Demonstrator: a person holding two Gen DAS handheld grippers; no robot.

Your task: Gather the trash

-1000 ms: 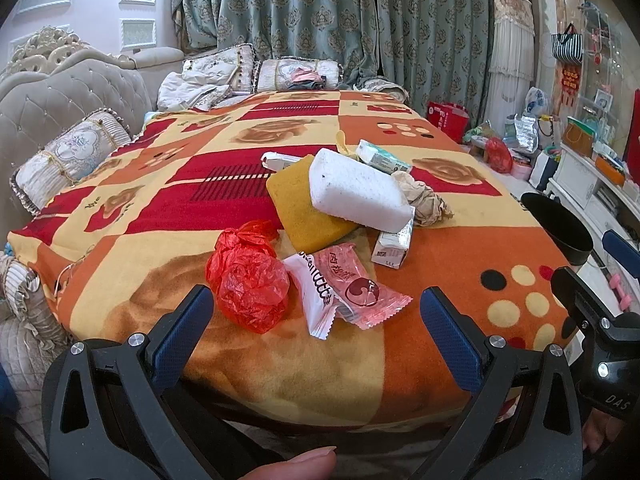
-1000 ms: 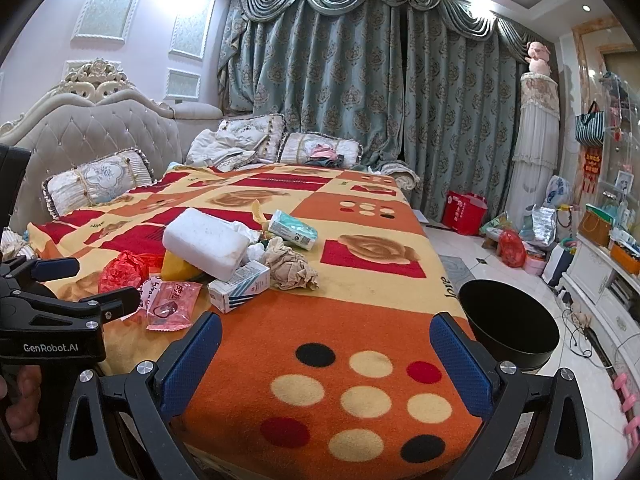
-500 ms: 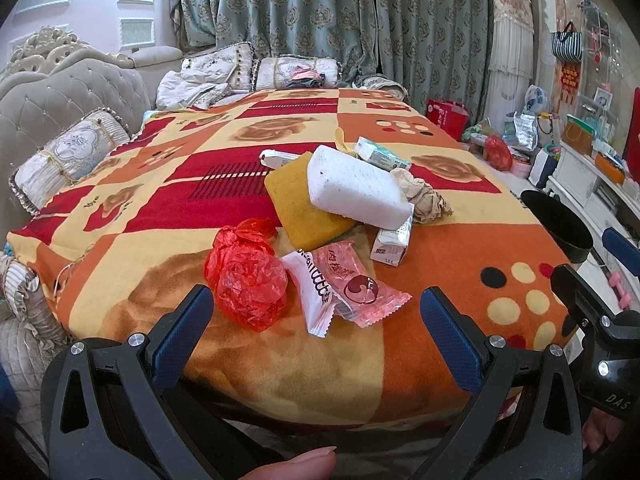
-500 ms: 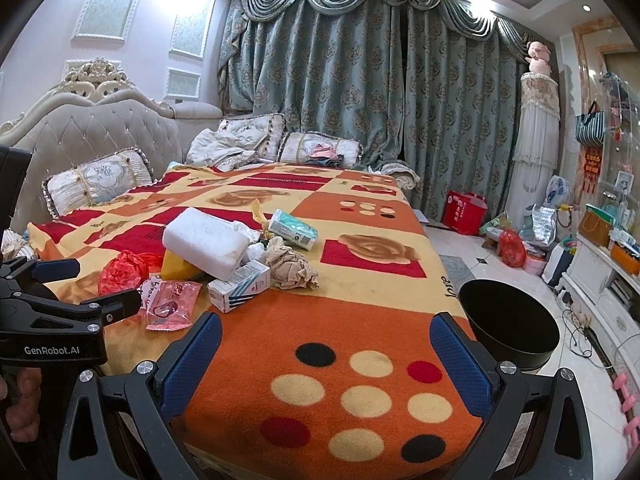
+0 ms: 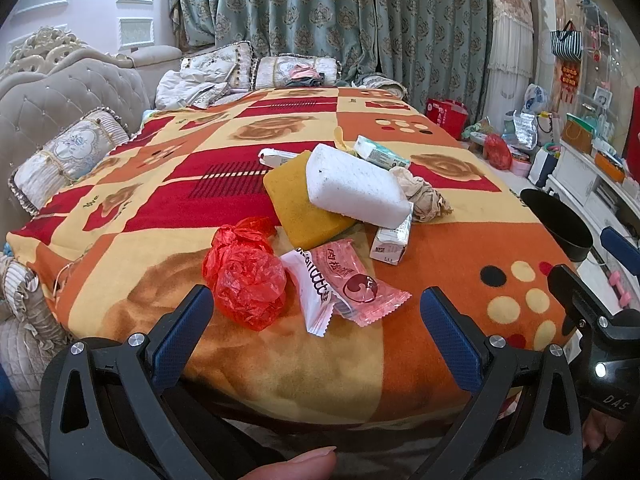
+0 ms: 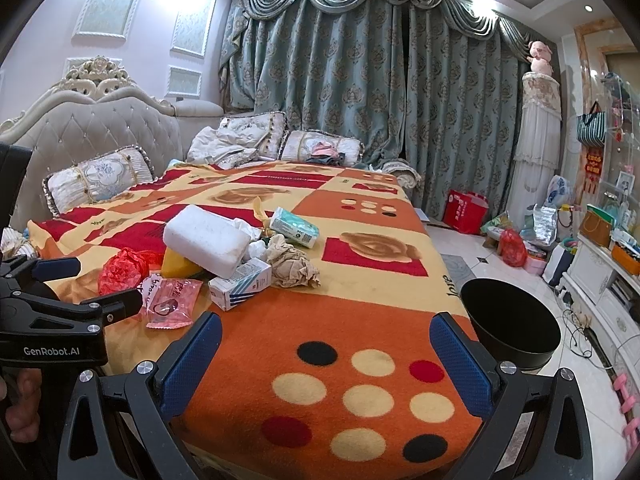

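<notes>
Trash lies in a pile on the bed: a crumpled red plastic bag [image 5: 244, 276], a pink snack wrapper [image 5: 352, 284], a white wrapper [image 5: 312, 292], a white foam block [image 5: 356, 190], a yellow sponge [image 5: 300, 204], a small carton [image 5: 390, 240], crumpled brown paper [image 5: 424, 196] and a tissue pack [image 5: 380, 154]. My left gripper [image 5: 316, 316] is open and empty, just short of the red bag and the wrappers. My right gripper [image 6: 326, 344] is open and empty over the bed's near corner. A black bin [image 6: 510, 322] stands on the floor to the right.
The bed carries an orange, red and yellow patterned blanket [image 6: 360, 380]. Pillows [image 6: 98, 180] and a tufted headboard [image 6: 80, 128] are at the left and back. Bags and clutter [image 6: 512, 246] sit on the floor by a white cabinet [image 6: 604, 280] at right.
The left gripper has moved slightly closer to the trash pile. The right gripper has not visibly moved.
</notes>
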